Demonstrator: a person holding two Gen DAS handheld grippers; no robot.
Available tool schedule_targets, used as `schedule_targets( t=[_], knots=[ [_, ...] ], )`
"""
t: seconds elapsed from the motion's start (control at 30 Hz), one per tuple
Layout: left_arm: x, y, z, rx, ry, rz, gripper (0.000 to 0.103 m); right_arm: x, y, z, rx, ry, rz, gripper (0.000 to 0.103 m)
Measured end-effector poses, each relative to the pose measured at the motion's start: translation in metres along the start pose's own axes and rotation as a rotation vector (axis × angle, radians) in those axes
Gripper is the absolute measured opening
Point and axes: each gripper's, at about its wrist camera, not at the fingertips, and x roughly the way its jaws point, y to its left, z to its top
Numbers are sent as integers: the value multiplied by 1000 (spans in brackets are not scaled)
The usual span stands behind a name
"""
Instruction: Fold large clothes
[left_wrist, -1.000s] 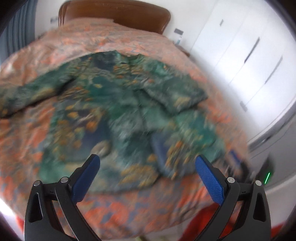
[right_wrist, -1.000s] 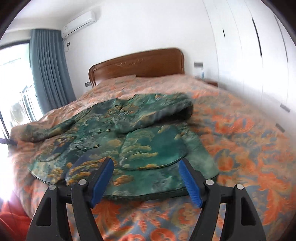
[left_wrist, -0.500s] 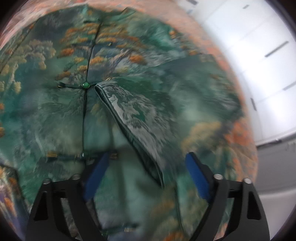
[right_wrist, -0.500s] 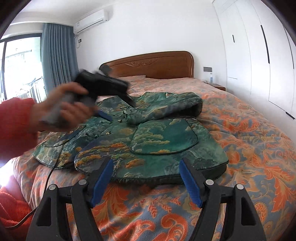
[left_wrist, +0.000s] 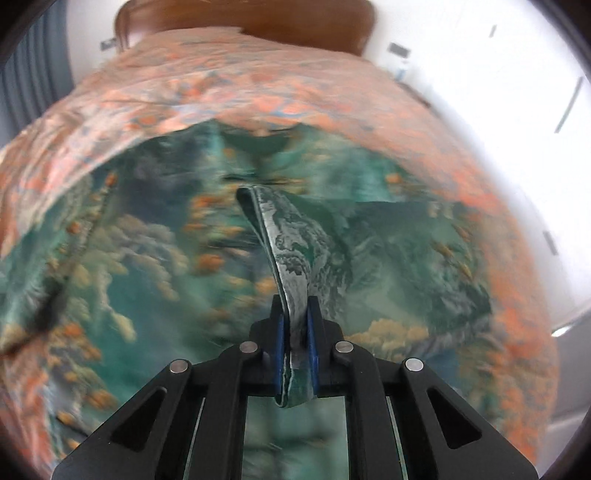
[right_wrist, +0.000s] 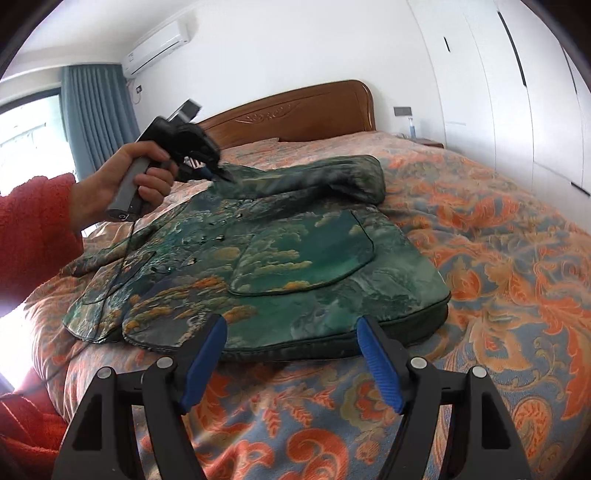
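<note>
Left gripper clamping the jacket's sleeve cuff, right gripper waiting open at the hem.

Left wrist view: you are pinching the sleeve cuff (left_wrist: 291, 258) of the green jacket (left_wrist: 147, 258) in the left gripper (left_wrist: 294, 343), pads pressed together on the fabric; the cuff strip is running from bottom centre up toward frame centre, and the jacket is filling the middle of the frame on the orange bedspread (left_wrist: 258, 92). Right wrist view: your right gripper (right_wrist: 291, 354) is hanging with its jaws apart and nothing between them, bottom centre, near the jacket's hem (right_wrist: 332, 347); the jacket is lying mid-frame, long axis running away toward the headboard (right_wrist: 295, 118). Your left hand (right_wrist: 125, 181), upper left, is nearer the folded sleeve, so the coming fold probably turns on it.
</note>
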Motion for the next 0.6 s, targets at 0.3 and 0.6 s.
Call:
schedule_targets(
  t=[0.3,0.6],
  knots=[
    [47,15,-28,-31,70,97,51,8,-12,-2,33,25,8,75],
    [-12,42,-72,-17,4,61,73,8,-16,21,92,56,18,75]
  ],
)
